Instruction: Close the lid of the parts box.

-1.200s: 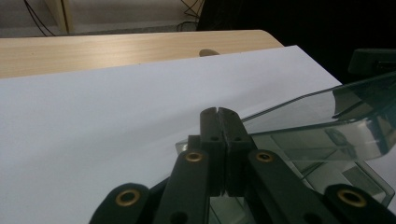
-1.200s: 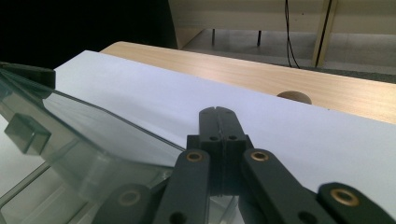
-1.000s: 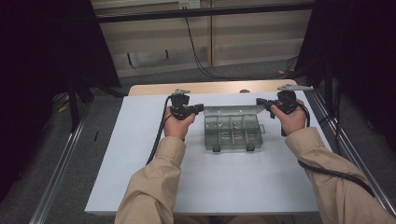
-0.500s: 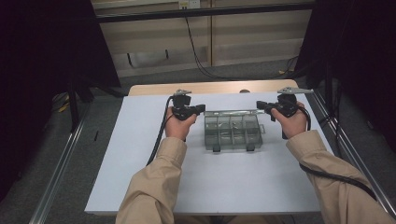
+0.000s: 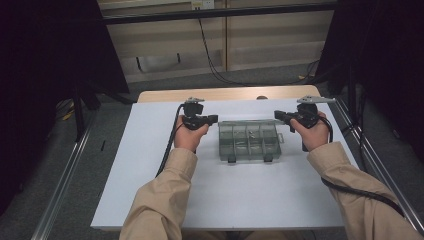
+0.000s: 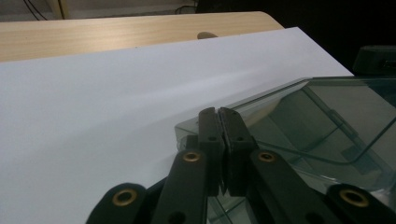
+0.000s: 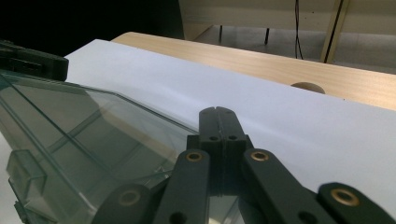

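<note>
A clear plastic compartment box (image 5: 250,140) lies mid-table on a white sheet (image 5: 240,200), with two dark tabs on its near edge. My left gripper (image 5: 215,119) sits at the box's back left corner and points right, its jaws shut pad to pad. In the left gripper view the shut tips (image 6: 218,112) meet the corner of the clear lid (image 6: 327,121). My right gripper (image 5: 276,116) is at the back right corner and points left, also shut. Its tips (image 7: 217,112) stand at the lid's edge (image 7: 84,126). I cannot tell whether either gripper touches the lid.
A strip of bare wooden tabletop (image 5: 225,93) with a round hole (image 5: 261,97) runs behind the sheet. Metal rails (image 5: 65,175) flank the table on both sides. Cables hang at the back wall. Wide free sheet lies in front of the box.
The right gripper has shifted slightly toward the person. The box's back edge looks a little lower in the picture. The left gripper has stayed put.
</note>
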A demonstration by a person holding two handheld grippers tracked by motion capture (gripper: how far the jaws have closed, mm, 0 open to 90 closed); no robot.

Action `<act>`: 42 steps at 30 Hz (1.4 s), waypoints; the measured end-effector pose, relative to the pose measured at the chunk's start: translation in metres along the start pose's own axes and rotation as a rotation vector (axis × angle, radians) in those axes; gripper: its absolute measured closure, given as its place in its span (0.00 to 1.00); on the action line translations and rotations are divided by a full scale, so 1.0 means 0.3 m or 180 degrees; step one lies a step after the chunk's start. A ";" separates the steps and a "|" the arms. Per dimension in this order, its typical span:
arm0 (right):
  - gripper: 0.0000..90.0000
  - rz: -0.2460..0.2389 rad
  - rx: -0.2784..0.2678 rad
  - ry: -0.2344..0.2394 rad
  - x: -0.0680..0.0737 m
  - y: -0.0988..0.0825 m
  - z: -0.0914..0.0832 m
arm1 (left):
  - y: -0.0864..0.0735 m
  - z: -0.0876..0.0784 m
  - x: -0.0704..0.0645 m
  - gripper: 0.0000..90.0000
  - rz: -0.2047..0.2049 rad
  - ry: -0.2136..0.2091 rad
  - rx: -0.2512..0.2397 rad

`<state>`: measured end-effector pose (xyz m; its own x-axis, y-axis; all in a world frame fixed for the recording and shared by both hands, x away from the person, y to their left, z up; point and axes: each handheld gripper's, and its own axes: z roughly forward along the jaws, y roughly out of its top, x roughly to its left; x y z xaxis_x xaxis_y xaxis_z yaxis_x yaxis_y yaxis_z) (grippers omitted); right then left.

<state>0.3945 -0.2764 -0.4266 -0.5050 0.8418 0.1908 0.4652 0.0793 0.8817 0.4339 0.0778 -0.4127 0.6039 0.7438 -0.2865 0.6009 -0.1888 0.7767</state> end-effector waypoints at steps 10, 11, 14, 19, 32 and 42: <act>1.00 -0.0024 0.0011 0.0020 0.003 -0.015 -0.002 | -0.012 0.001 -0.006 0.97 0.0009 0.0015 0.0048; 1.00 -0.0023 0.0023 0.0023 0.003 -0.016 -0.003 | -0.014 0.002 -0.008 0.97 -0.0012 0.0005 0.0032; 1.00 -0.0020 0.0011 0.0027 0.003 -0.019 -0.005 | -0.015 0.002 -0.010 0.97 0.0000 0.0022 0.0029; 1.00 -0.0037 0.0013 0.0015 0.006 -0.024 -0.002 | -0.020 0.002 -0.009 0.97 0.0011 0.0009 0.0048; 1.00 -0.0062 0.0041 0.0026 0.016 -0.045 -0.006 | -0.045 0.004 -0.009 0.97 0.0017 0.0006 0.0065; 1.00 -0.0077 0.0071 0.0052 0.027 -0.064 -0.010 | -0.059 0.009 -0.014 0.97 -0.0008 0.0004 0.0068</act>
<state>0.3793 -0.2728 -0.4407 -0.5279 0.8308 0.1766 0.4688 0.1116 0.8762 0.4221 0.0763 -0.4267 0.6018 0.7450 -0.2879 0.6136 -0.2005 0.7637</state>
